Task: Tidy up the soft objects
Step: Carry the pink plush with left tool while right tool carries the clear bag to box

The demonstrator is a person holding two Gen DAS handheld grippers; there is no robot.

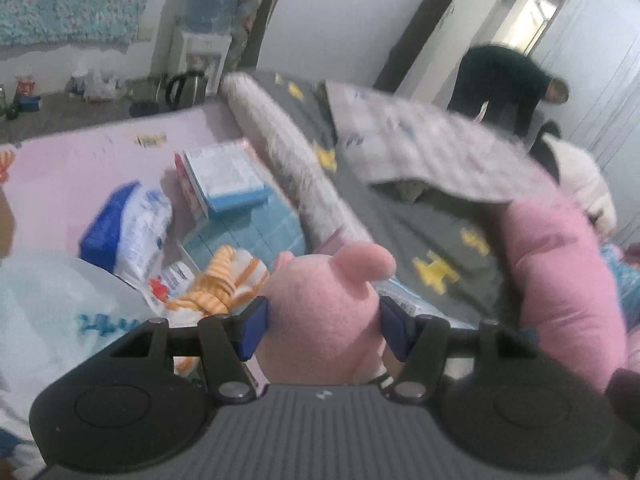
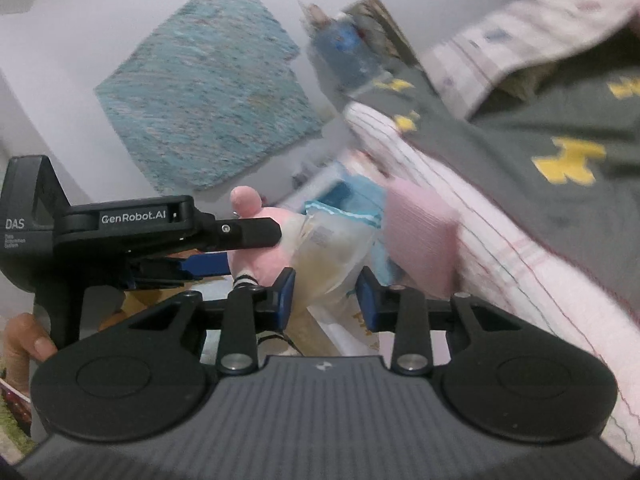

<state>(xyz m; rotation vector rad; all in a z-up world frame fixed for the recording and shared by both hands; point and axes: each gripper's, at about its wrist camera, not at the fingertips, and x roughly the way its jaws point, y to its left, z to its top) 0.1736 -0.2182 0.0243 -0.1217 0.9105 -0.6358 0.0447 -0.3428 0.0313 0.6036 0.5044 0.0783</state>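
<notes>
A pink plush toy [image 1: 320, 292] with a rounded ear fills the left wrist view. My left gripper [image 1: 324, 316] is shut on it, a blue pad pressing into each side. A long pink limb [image 1: 560, 280] of the toy hangs to the right. In the right wrist view, my left gripper [image 2: 248, 248] comes in from the left with the pink plush [image 2: 264, 256] in it. Beside that, a pale, crinkly plastic bag [image 2: 324, 256] with a label sits between the blue pads of my right gripper [image 2: 326, 300], which is shut on it. All is lifted above the bed.
A bed with a grey, yellow-patterned sheet [image 1: 420, 220] and a rolled quilt [image 1: 288, 152] lies ahead. Packets [image 1: 128, 224], a box [image 1: 224, 176] and an orange striped cloth [image 1: 220, 280] lie on the pink surface on the left. A person in dark clothes [image 1: 508, 84] bends over at back right.
</notes>
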